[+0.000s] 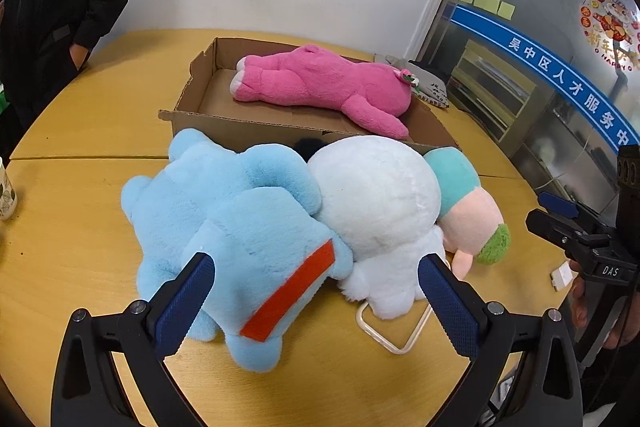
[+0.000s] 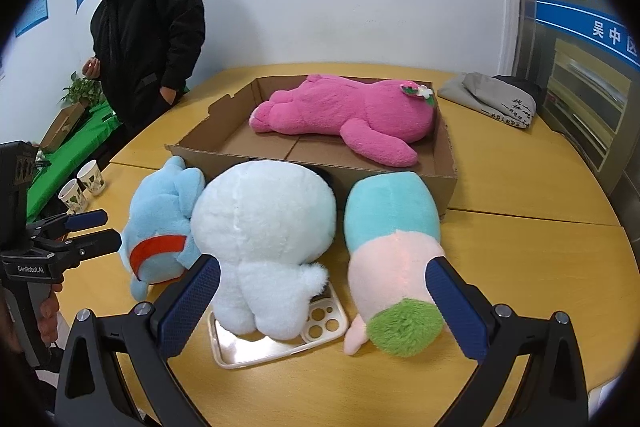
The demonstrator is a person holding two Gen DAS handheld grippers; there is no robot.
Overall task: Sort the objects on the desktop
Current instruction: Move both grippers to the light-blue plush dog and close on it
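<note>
A pink plush [image 1: 320, 85] [image 2: 348, 111] lies inside the shallow cardboard box [image 1: 192, 83] [image 2: 448, 163]. In front of the box, three plush toys lie side by side on the round wooden table: a light blue one with a red band [image 1: 224, 223] [image 2: 164, 219], a white one [image 1: 376, 203] [image 2: 264, 227], and a teal-pink one with a green end [image 1: 468, 211] [image 2: 392, 255]. A clear phone case [image 1: 394, 331] [image 2: 280, 339] lies partly under the white plush. My left gripper [image 1: 316, 303] is open just before the blue plush. My right gripper [image 2: 324, 307] is open, close to the white and teal-pink toys.
A person in a black jacket [image 2: 148, 39] stands at the table's far left edge. Two paper cups [image 2: 84, 185] stand at the left. A folded grey bag [image 2: 492, 99] lies at the back right, by a metal cabinet [image 1: 520, 75]. A small white item [image 1: 562, 277] lies at the right.
</note>
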